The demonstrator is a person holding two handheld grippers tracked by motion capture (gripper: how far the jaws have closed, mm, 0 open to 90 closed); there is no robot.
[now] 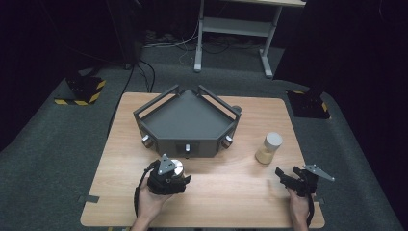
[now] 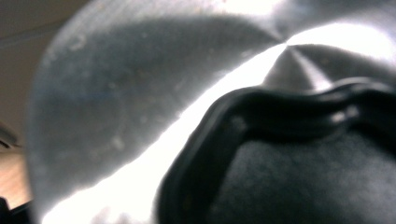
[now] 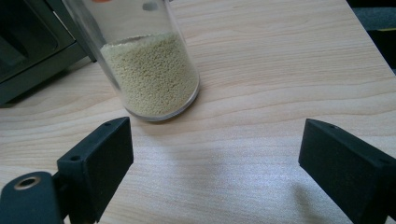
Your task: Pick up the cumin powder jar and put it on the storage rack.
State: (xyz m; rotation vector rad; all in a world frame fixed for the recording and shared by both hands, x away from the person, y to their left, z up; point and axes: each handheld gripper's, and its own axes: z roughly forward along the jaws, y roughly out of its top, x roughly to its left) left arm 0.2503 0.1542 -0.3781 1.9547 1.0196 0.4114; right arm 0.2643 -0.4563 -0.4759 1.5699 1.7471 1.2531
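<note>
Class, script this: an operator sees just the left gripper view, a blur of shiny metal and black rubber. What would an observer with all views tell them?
Operator: What is that metal?
Observer: A round silver metal object, gripped by the left gripper in front of the dark grey five-sided tray.
Operator: And the right gripper?
Observer: The right gripper has its jaws open, with nothing between them.
Operator: What's nearby?
Observer: A clear jar of pale yellow grains stands just ahead of it on the wooden table.
</note>
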